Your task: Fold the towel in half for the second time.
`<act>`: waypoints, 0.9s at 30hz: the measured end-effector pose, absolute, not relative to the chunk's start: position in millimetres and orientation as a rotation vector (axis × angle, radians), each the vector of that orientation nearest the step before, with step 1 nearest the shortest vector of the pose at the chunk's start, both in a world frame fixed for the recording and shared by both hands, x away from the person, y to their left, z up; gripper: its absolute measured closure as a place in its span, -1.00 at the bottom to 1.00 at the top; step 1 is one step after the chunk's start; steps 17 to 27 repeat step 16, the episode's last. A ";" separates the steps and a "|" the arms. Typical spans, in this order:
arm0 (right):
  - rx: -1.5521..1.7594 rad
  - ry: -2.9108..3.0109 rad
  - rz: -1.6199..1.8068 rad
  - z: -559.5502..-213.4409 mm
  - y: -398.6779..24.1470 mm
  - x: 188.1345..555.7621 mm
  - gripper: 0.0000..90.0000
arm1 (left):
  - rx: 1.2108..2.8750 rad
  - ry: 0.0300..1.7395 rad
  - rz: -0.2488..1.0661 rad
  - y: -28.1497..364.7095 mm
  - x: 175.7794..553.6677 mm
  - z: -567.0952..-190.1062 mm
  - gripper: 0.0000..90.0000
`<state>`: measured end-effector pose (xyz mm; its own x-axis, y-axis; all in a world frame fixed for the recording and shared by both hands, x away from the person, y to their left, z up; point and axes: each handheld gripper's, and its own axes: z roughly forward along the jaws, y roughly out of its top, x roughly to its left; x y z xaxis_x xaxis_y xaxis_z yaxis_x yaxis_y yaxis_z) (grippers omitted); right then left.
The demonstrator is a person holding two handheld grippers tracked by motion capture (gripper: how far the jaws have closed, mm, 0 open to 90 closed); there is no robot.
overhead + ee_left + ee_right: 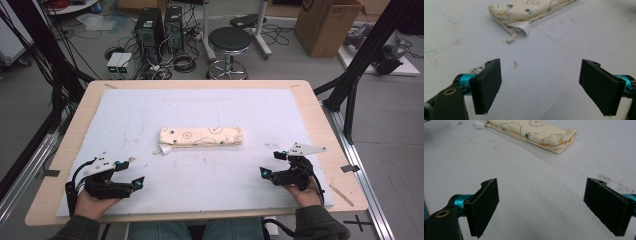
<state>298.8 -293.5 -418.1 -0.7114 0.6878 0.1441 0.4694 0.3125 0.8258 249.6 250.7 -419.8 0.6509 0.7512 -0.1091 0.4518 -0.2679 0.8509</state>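
Nearest the person, the left tool [131, 172] and right tool [274, 164] rest with jaws spread wide and empty, flanking the folded patterned cloth [201, 136], likely poised to approach both ends. It lies beyond them, mid-counter [320, 115], on the white mat [150, 105].

Grey floor [395, 135] beyond wooden table [320, 120]. Black round stool [229, 40] stood behind it, two computer towers [160, 30] amid tangled cables left of stool, open cardboard box [327, 22] at right. Black frame struts [367, 50] flanked table.
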 end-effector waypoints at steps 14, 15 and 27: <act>1.038 2.360 1.338 -420.5 -291.3 296.8 -0.73 | 1.937 0.938 0.404 245.3 250.2 -423.7 -0.58; 1.034 2.359 1.337 -421.1 -290.4 297.5 -0.73 | 1.938 0.938 0.406 245.2 250.4 -423.8 -0.58; 1.034 2.362 1.328 -421.1 -290.1 297.4 -0.73 | 1.936 0.940 0.405 245.1 250.8 -423.8 -0.58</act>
